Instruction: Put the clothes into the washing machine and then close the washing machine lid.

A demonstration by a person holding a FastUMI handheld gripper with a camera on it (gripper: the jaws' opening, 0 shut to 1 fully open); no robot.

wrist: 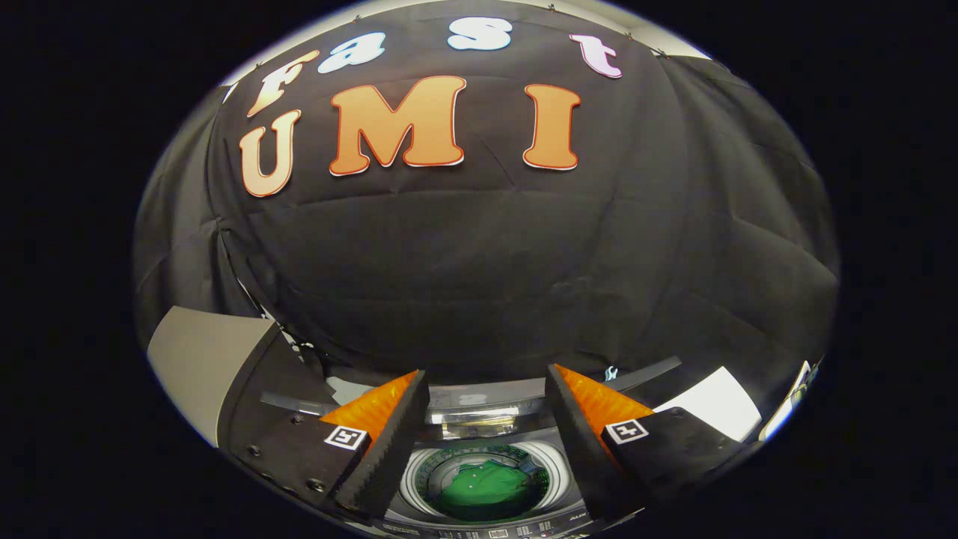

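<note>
Gripper view looks down over my gripper (486, 408), whose two fingers stand well apart with nothing between them, so I record the tool as spread wide and carrying no load. Taking the washing machine (486, 516) as my reference: its round drum opening sits directly below and between the fingers, and the green clothes (486, 490) lie at the bottom of that drum, already inside. I judge the loading step complete. The washing machine lid (479, 408) stands raised at the rear of the opening, just beyond the fingertips, its glossy panel catching light; it is not yet shut. My fingers appear held wide and high above the machine so that they can reach past the opening toward that upright lid. A pale panel (202, 359) stands to the left of the machine and a white sheet (711, 404) to its right. I cannot tell whether either finger touches the lid.
</note>
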